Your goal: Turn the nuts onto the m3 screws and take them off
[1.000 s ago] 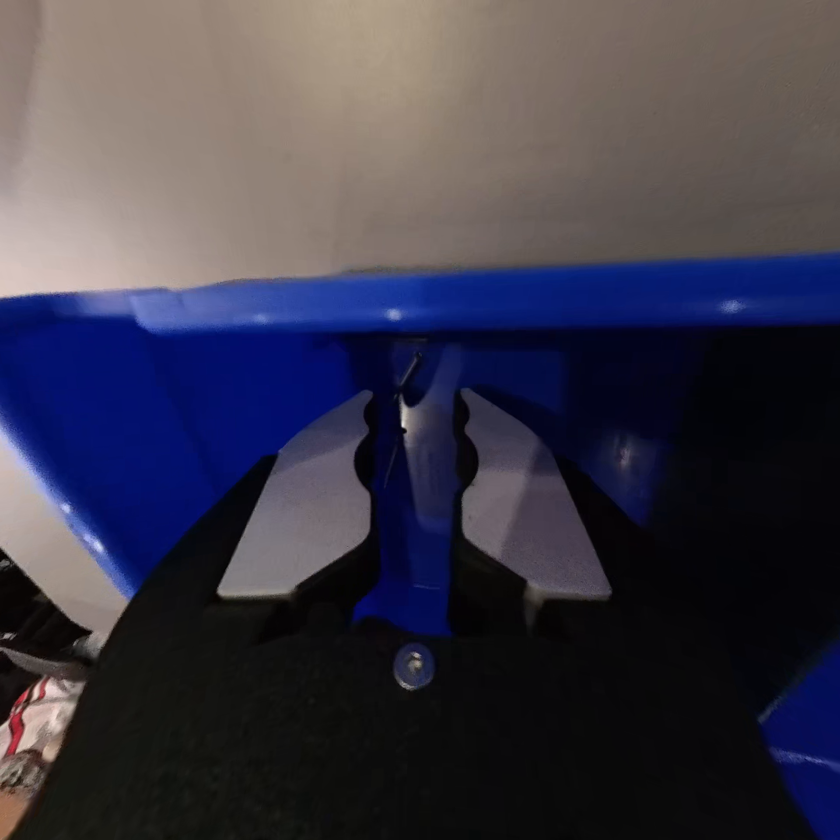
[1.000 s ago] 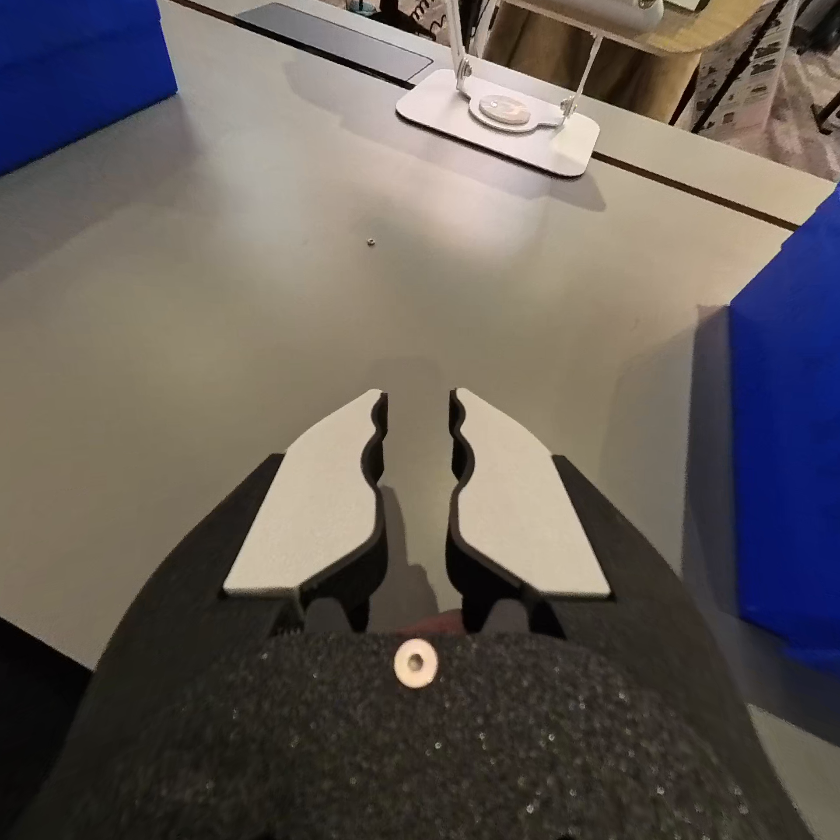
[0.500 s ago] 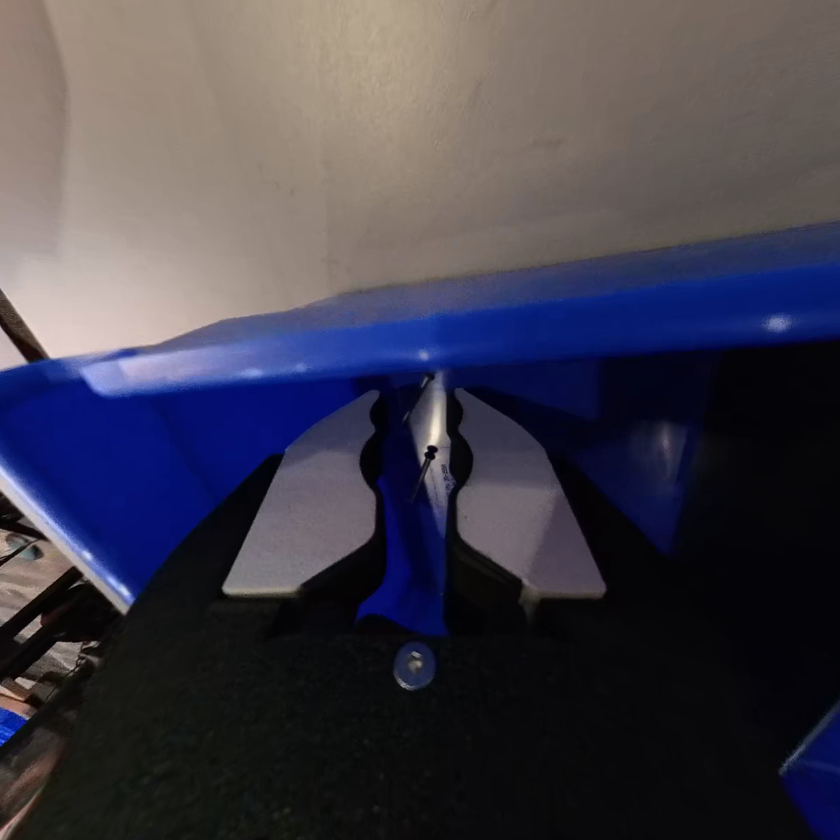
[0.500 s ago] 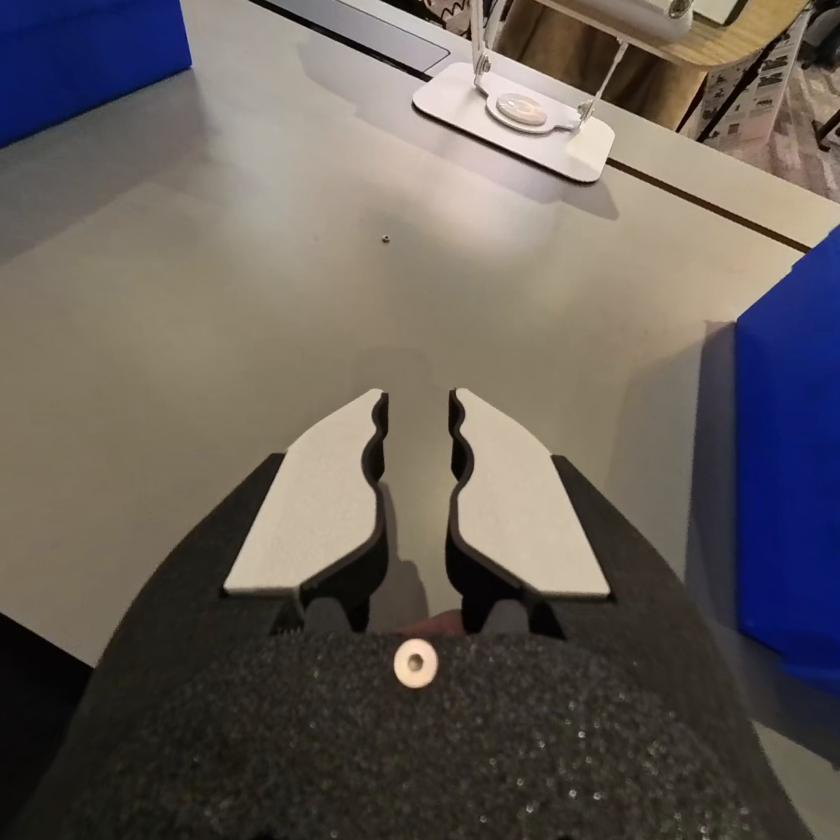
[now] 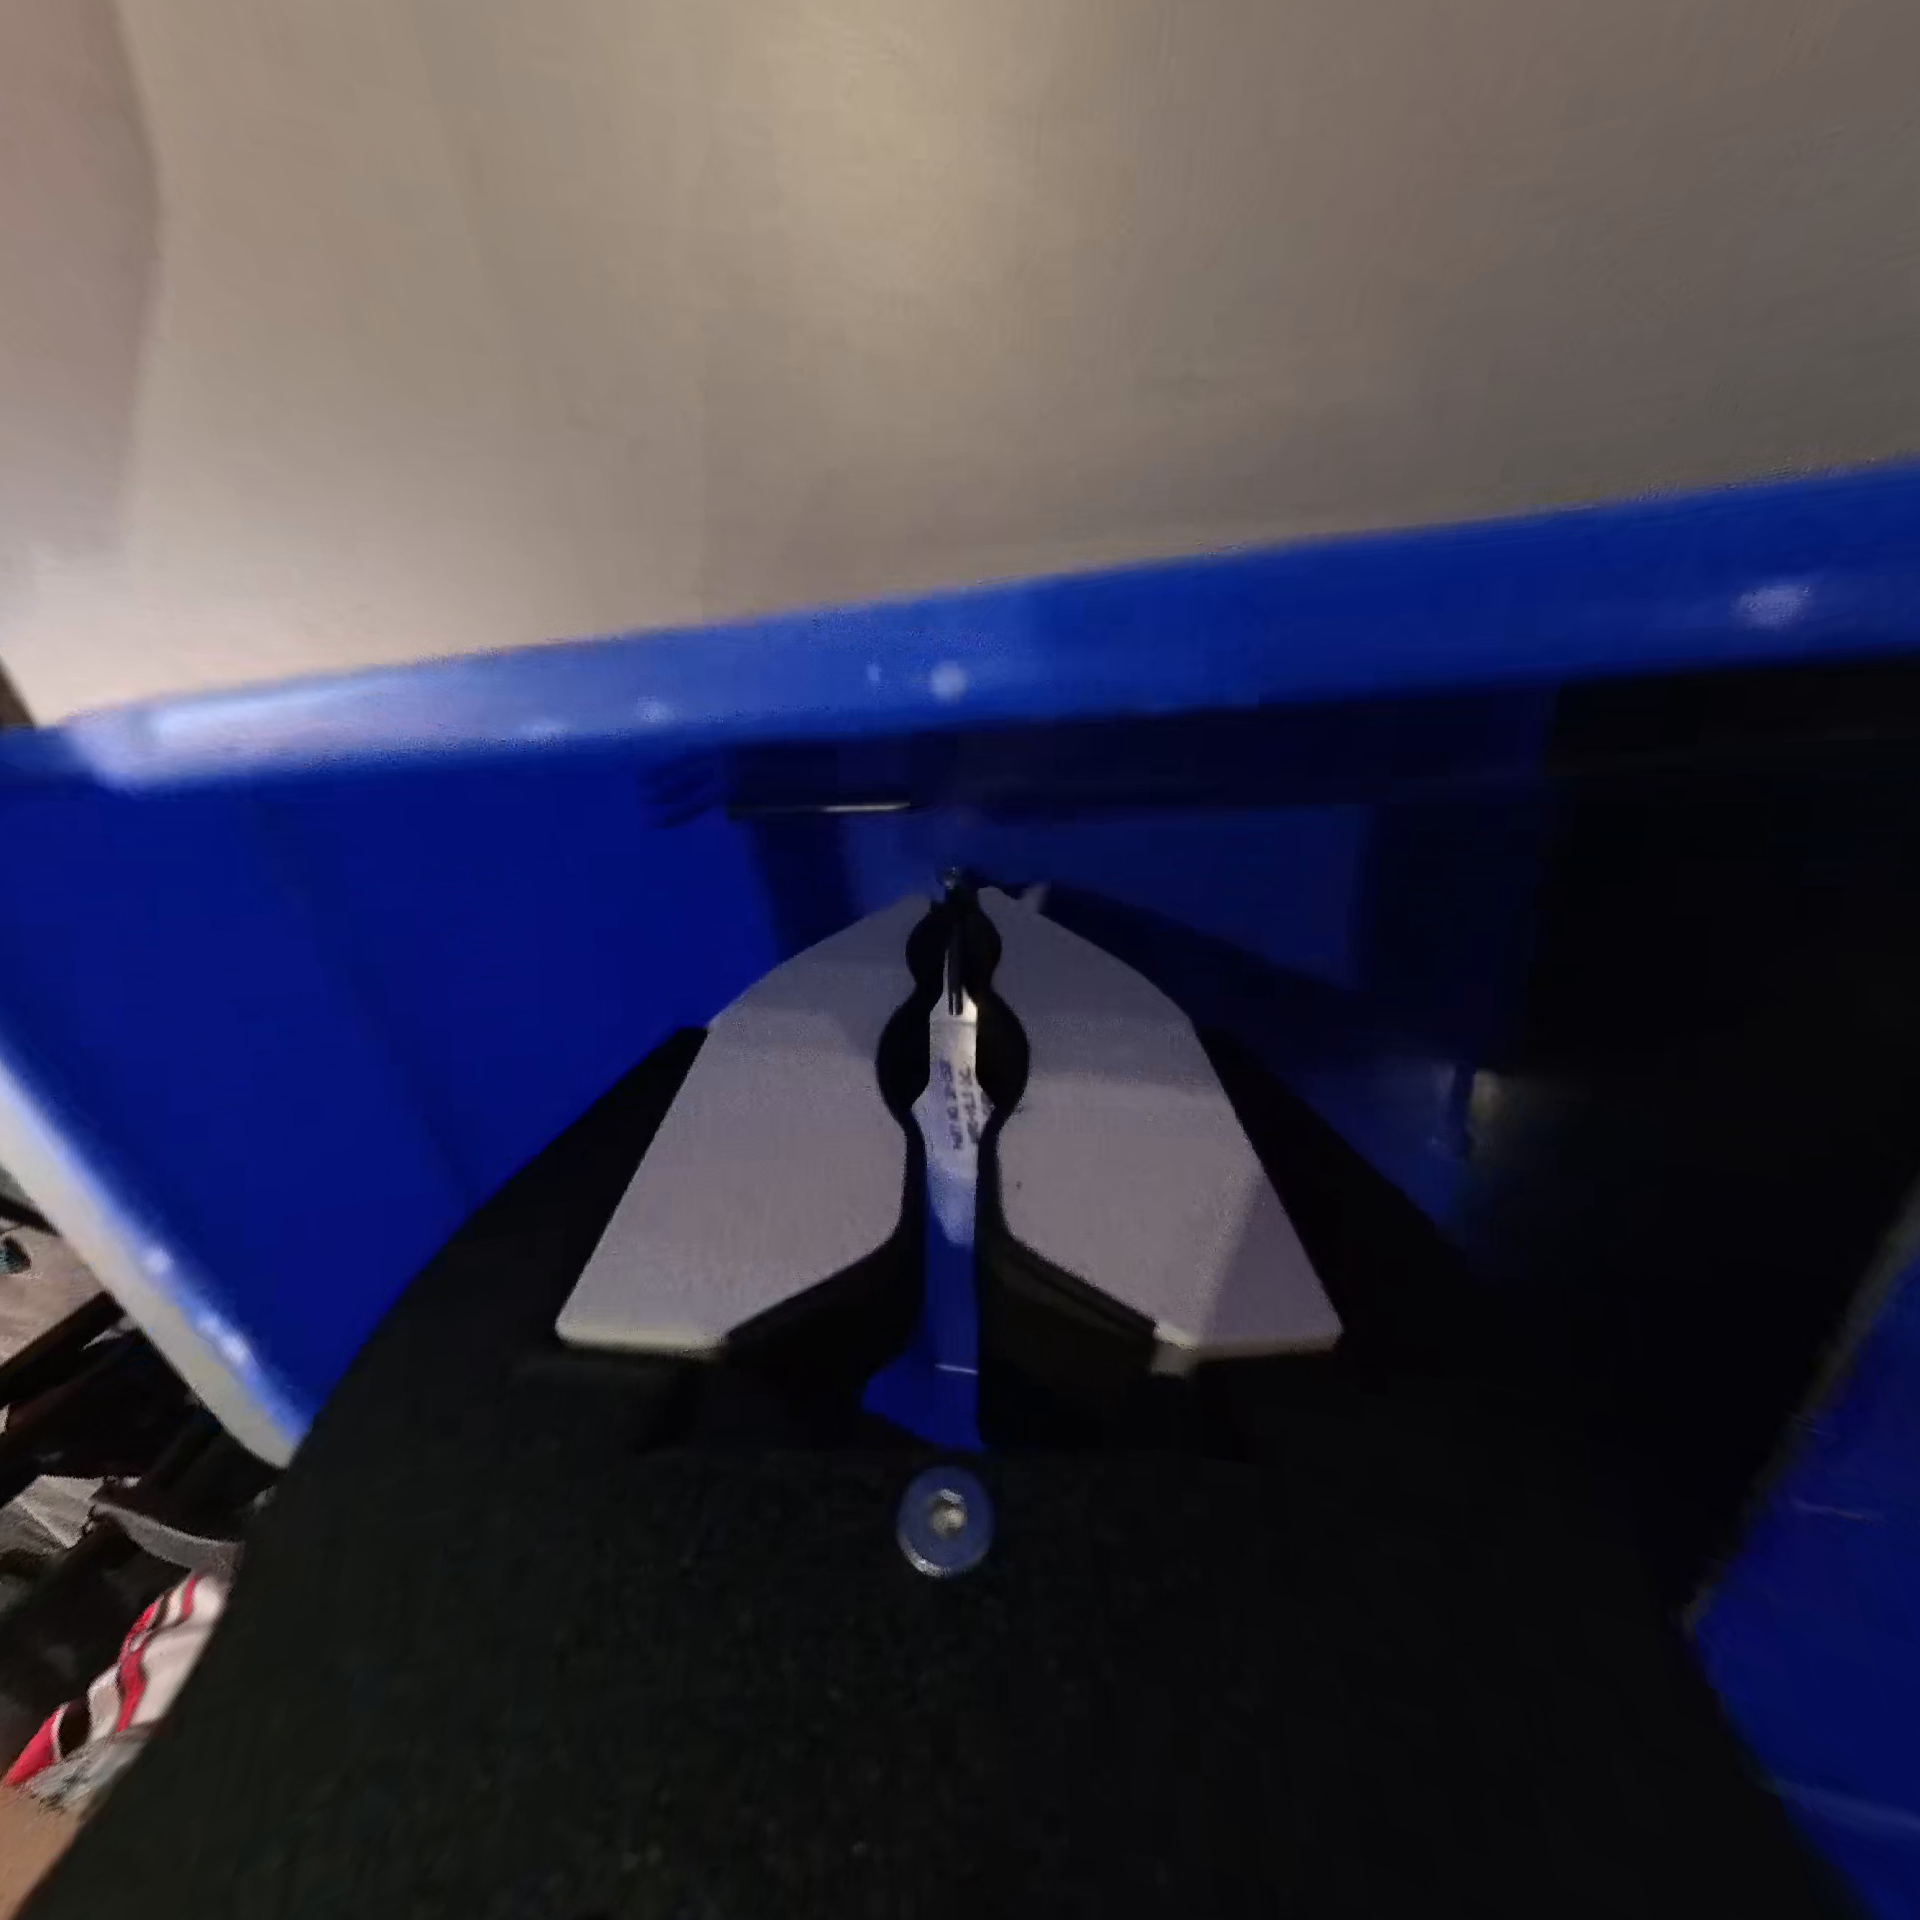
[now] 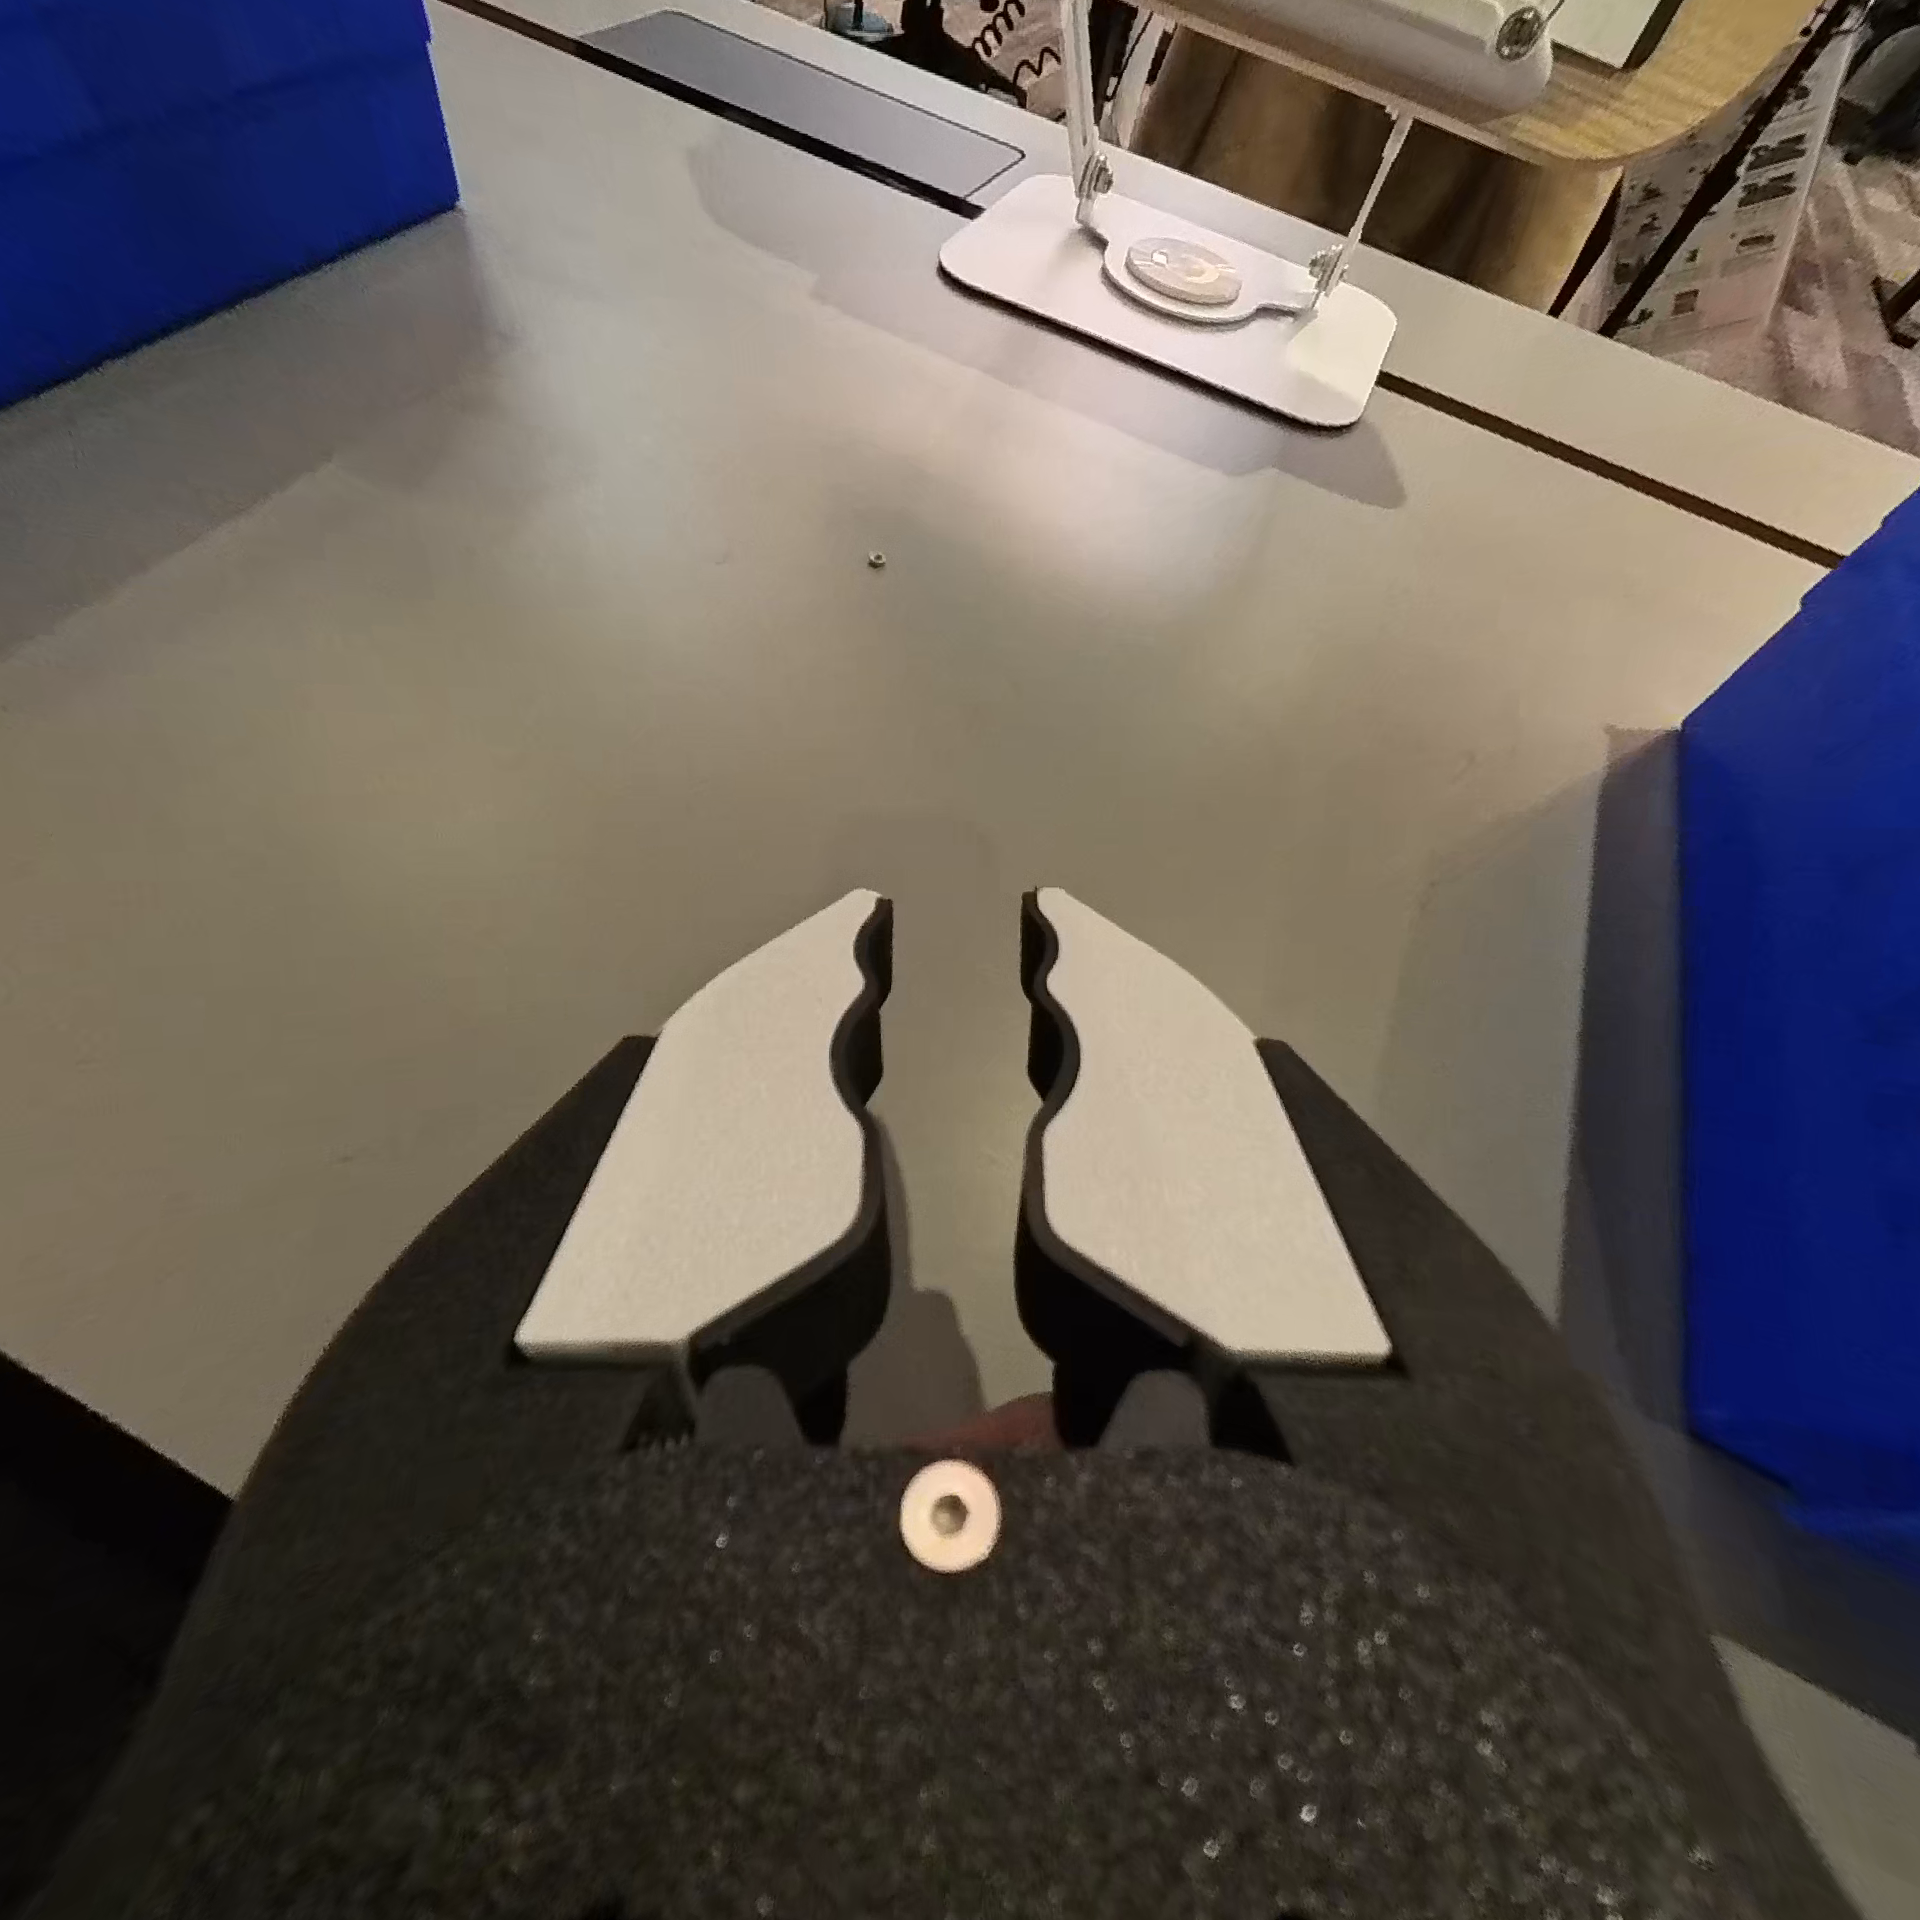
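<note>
Grey counter [image 6: 623, 790], blue bins either side. Left gripper [image 5: 961, 914] inside a blue bin [image 5: 416, 935], jaws nearly closed on a thin black M3 screw [image 5: 952, 940] beside a small labelled bag [image 5: 958, 1122]. Right gripper [image 6: 956, 914] hovers, jaws narrowly apart, empty. Nut [image 6: 876, 561] lies well ahead. Risk: the tip-only pinch lets the screw pivot or drop during lift-out.

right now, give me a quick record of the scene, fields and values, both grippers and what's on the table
left gripper: inside a blue bin, shut on a thin dark screw
right gripper: open, empty, above the grey table
nut: lying alone on the table, ahead of the right gripper, untouched
white stand: at the far table edge
second blue bin: to the right of the right gripper
</note>
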`<state>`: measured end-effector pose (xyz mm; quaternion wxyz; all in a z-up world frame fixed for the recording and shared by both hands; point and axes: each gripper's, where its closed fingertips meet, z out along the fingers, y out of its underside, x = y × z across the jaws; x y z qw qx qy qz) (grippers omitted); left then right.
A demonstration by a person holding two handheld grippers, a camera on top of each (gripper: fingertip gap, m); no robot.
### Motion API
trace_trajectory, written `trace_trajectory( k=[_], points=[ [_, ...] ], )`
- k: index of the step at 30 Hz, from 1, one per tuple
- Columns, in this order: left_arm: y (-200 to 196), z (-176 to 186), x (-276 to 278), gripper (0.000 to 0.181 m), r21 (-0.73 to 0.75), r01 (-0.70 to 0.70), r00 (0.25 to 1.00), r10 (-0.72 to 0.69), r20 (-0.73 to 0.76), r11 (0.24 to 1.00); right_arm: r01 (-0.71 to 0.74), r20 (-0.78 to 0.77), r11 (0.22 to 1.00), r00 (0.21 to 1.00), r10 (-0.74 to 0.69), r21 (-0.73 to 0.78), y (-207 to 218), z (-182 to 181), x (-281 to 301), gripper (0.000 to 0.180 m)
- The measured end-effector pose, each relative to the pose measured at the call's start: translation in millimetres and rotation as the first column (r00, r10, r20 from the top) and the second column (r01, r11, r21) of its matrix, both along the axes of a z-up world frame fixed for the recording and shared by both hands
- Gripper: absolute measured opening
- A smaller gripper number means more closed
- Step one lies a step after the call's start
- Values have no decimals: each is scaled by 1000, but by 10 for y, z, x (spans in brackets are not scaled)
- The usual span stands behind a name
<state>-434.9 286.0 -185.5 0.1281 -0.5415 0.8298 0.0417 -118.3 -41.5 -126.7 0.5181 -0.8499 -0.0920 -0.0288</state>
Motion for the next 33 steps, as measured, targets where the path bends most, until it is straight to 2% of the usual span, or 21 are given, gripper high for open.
trace_trajectory(
  k=[4, 7, 10, 12, 16, 21, 26, 29, 33],
  points=[
    [-58, 361, 7, 3, 20, -70, 982, 65, 175, 997, -21, -10, 1000, 1000, 21, 9, 12, 33, -29, 23],
    [-222, 815, 55, 2, 20, -132, 915, 114, 386, 991, -40, -20, 999, 999, 40, 19, 21, 66, -39, 23],
    [-536, 1313, 121, 3, 32, -191, 795, 136, 592, 981, -66, -33, 998, 997, 66, 26, 27, 84, -55, 23],
    [-880, 1600, 191, 3, -2, -203, 697, 146, 702, 979, -91, -43, 996, 995, 91, 22, 18, 80, -85, 23],
    [-1639, 1914, 375, 2, -90, -202, 524, 185, 831, 975, -156, -87, 988, 984, 157, 18, -42, 68, -208, 23],
    [-2458, 1775, 820, 2, -277, -151, 330, 312, 891, 949, -255, -220, 967, 942, 254, 25, -162, 26, -406, 24],
    [-2859, 1615, 1277, 2, -473, -26, 128, 472, 872, 881, -308, -311, 951, 900, 304, 39, -233, 23, -501, 24],
    [-3015, 1595, 1500, 2, -527, 76, 110, 518, 848, 846, -387, -351, 918, 850, 393, 90, -268, 154, -663, 23],
    [-3241, 1602, 1757, 2, -537, 195, 163, 513, 843, 821, -583, -302, 785, 724, 620, 212, -303, 561, -1100, 23]
  ],
)
